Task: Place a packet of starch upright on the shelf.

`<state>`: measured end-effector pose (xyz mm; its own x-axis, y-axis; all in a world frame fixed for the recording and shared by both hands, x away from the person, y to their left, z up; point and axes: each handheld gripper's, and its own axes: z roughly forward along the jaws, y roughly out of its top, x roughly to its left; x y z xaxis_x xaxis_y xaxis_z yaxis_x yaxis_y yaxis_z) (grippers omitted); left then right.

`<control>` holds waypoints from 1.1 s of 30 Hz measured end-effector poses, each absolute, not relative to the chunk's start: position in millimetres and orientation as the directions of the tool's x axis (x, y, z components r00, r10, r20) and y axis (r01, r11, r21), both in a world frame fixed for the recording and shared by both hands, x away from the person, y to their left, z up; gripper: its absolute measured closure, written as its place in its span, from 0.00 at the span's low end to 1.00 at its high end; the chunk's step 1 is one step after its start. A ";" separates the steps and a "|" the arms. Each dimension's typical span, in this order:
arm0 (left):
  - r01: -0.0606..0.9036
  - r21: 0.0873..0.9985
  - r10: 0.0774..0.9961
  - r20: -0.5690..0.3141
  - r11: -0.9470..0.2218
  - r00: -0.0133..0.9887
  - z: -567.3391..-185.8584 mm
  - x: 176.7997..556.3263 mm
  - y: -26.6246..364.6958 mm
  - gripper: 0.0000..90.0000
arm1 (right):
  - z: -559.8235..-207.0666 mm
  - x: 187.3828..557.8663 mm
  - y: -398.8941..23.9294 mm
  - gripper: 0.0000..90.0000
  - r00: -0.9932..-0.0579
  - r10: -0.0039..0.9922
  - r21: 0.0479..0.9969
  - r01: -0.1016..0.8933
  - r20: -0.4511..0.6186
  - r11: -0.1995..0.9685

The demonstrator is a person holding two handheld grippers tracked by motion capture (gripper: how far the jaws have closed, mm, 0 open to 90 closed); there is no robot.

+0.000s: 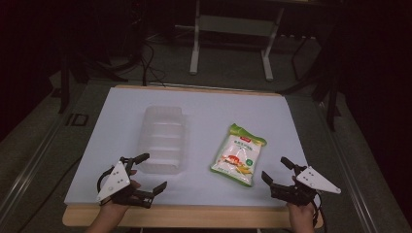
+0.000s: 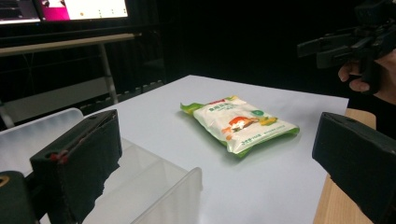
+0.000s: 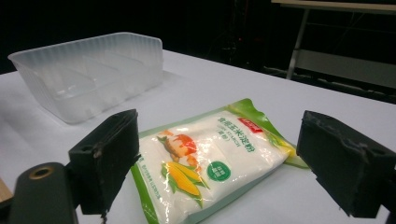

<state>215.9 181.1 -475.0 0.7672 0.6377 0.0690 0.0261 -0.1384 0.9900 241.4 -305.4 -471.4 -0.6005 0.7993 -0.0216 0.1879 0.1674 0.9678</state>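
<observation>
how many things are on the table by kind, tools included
clear plastic tray: 1
food packet with a corn picture: 1
hand-held tools: 2, the left tool and the right tool, both open
total: 4

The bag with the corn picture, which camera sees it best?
The right gripper view: the bag lies close between that claw's open jaws, so the corn and label are clear. The left gripper view shows the bag farther off, at a slant. The high view shows the bag small on the white table.
</observation>
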 end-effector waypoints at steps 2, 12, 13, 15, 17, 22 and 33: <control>0.030 0.990 0.635 0.065 -0.137 0.769 -475.1 215.9 180.1 0.02 | -471.9 241.9 -305.7 0.14 -0.603 0.798 0.968 0.190 -0.018 0.166; 0.034 0.987 0.625 0.072 -0.157 0.777 -477.9 215.8 171.2 0.02 | -472.5 240.9 -303.6 0.14 -0.658 0.753 0.961 0.214 0.011 0.173; 0.034 0.987 0.625 0.073 -0.158 0.777 -478.3 214.8 170.7 0.02 | -471.7 240.0 -302.3 0.14 -0.661 0.750 0.962 0.212 0.009 0.175; 0.030 0.987 0.623 0.078 -0.161 0.778 -478.7 213.4 169.9 0.02 | -470.5 238.6 -300.1 0.14 -0.663 0.749 0.962 0.208 0.006 0.177; 0.016 0.984 0.620 0.098 -0.175 0.779 -479.0 210.6 168.8 0.02 | -465.6 235.0 -294.7 0.14 -0.670 0.742 0.965 0.197 0.003 0.173; 0.023 0.985 0.614 0.086 -0.168 0.784 -479.2 210.7 167.9 0.02 | -458.7 233.4 -289.2 0.14 -0.681 0.732 0.972 0.161 -0.015 0.171; 0.016 0.983 0.615 0.102 -0.183 0.782 -480.1 208.6 168.5 0.02 | -432.7 240.6 -278.2 0.13 -0.712 0.702 0.973 0.151 -0.014 0.173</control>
<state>208.6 168.5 -480.1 0.7817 0.6154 0.1015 0.0162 -0.1827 0.9830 240.6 -278.2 -432.7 -0.7122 0.7018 -0.0142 0.1512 0.1732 0.9732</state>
